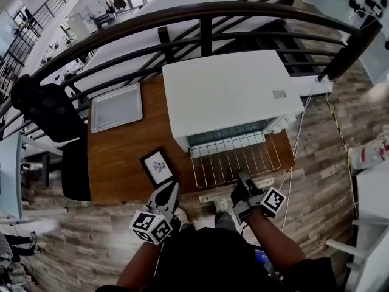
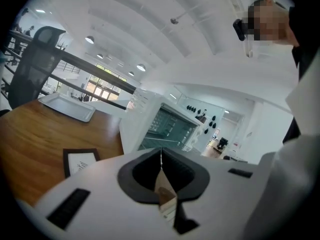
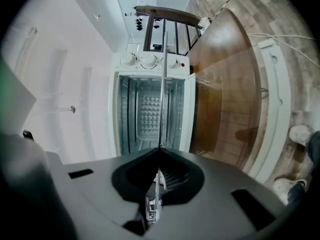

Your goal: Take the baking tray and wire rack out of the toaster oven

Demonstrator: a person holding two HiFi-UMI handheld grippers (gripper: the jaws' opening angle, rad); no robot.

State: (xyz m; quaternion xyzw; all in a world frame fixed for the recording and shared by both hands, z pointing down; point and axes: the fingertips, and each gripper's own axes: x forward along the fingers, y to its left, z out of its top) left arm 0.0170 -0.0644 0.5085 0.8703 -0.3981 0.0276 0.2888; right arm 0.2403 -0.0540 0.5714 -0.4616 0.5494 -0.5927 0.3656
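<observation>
The white toaster oven (image 1: 228,90) stands on the wooden table (image 1: 118,157) with its door folded down. The wire rack (image 1: 234,159) is drawn out over the door. My right gripper (image 1: 242,176) is shut on the rack's front edge. In the right gripper view the rack (image 3: 164,84) shows edge-on as a thin line running into the shut jaws (image 3: 160,149), with the open oven (image 3: 150,109) behind. The baking tray (image 1: 115,107) lies on the table left of the oven. My left gripper (image 1: 168,194) hangs shut and empty at the table's front edge, its tips (image 2: 161,153) towards the oven (image 2: 165,126).
A black-framed card (image 1: 158,166) lies on the table between the left gripper and the oven. A dark railing (image 1: 200,17) runs behind the table. A black chair (image 1: 48,111) stands at the left. A white cable (image 1: 298,145) hangs off the table's right side.
</observation>
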